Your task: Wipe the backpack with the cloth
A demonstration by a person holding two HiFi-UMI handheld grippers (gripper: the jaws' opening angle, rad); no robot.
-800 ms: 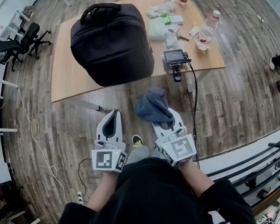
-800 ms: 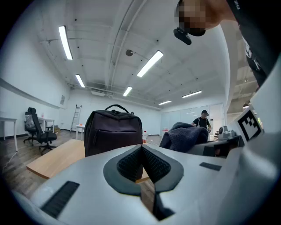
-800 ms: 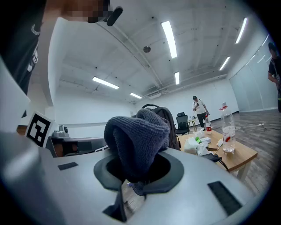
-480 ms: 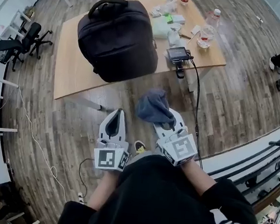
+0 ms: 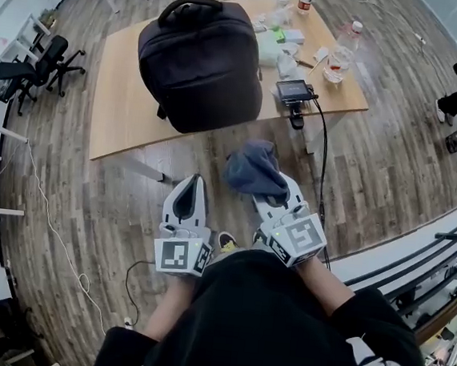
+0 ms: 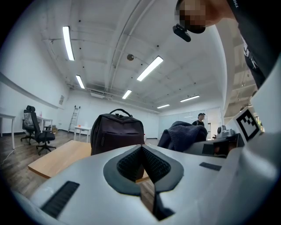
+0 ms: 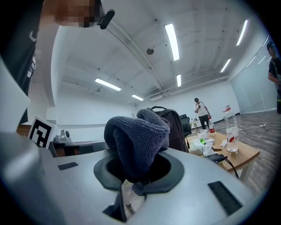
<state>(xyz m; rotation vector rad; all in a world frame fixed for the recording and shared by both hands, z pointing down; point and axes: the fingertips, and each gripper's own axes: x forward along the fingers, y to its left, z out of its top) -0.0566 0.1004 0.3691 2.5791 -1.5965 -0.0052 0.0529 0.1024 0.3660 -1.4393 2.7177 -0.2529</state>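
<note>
On the right gripper [image 7: 131, 186], its own view shows jaws clamping the cloth [image 7: 139, 138].

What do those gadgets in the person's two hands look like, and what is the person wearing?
The left gripper and right gripper are alike: light grey plastic shells tapering to two jaws lined with dark, ribbed pads. At the hand end, each carries a cube printed with black-and-white square markers. The person wears a black top.
</note>
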